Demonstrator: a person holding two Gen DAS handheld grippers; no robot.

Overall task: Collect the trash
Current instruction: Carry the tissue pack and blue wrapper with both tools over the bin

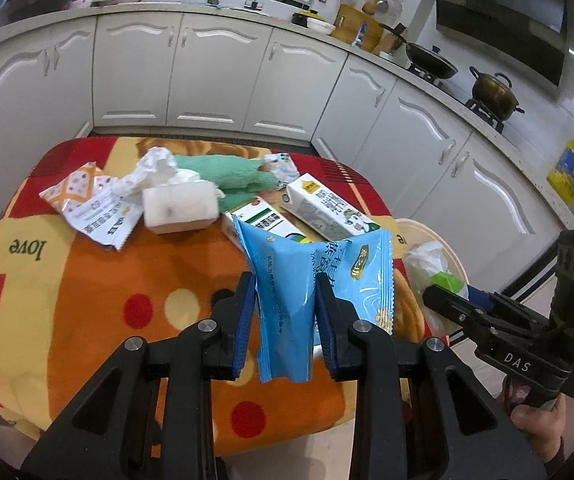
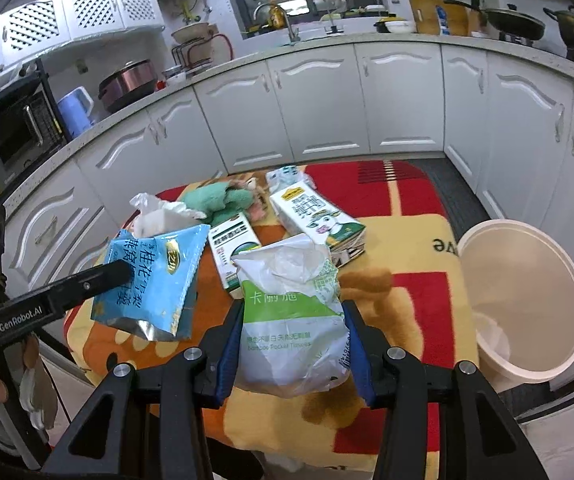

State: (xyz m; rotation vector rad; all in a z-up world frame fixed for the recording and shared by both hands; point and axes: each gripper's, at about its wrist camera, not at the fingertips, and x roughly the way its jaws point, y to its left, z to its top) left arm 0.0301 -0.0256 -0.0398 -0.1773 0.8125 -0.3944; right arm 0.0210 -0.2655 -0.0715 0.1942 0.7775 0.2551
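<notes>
The left gripper (image 1: 285, 292) has its jaws clamped on a glossy light-blue plastic snack wrapper (image 1: 311, 276) with crimped zigzag edges; the wrapper is thin and creased, it stands up between the blue pads, and its torn lower end shows a silver inside in the right wrist view (image 2: 149, 280). The right gripper (image 2: 293, 320) has its jaws pressed on both sides of a soft white-and-green plastic tissue pack (image 2: 293, 320), which is wrinkled and puffed, with its loose top open. Both things are held above the desk (image 1: 87, 280), which is covered with a fuzzy orange, red and yellow blanket with round dots and the word "love". On the far part of the blanket lie a white rectangular foam block (image 1: 181, 208), crumpled white tissue paper (image 1: 153, 170), a flat white-and-orange printed wrapper (image 1: 87, 204), a rolled green towel cloth (image 1: 227, 176), a small white-and-green cardboard box (image 1: 255, 220) and a long white milk carton with a cartoon cow (image 1: 327, 208); these touch or overlap each other in one group. The near half of the blanket is bare. A round cream plastic bin (image 2: 523, 300) with a smooth rim stands just beside the right edge of the desk, open at the top, near the right gripper. Behind the desk a strip of floor separates it from the white curved cabinet doors (image 1: 207, 80).
</notes>
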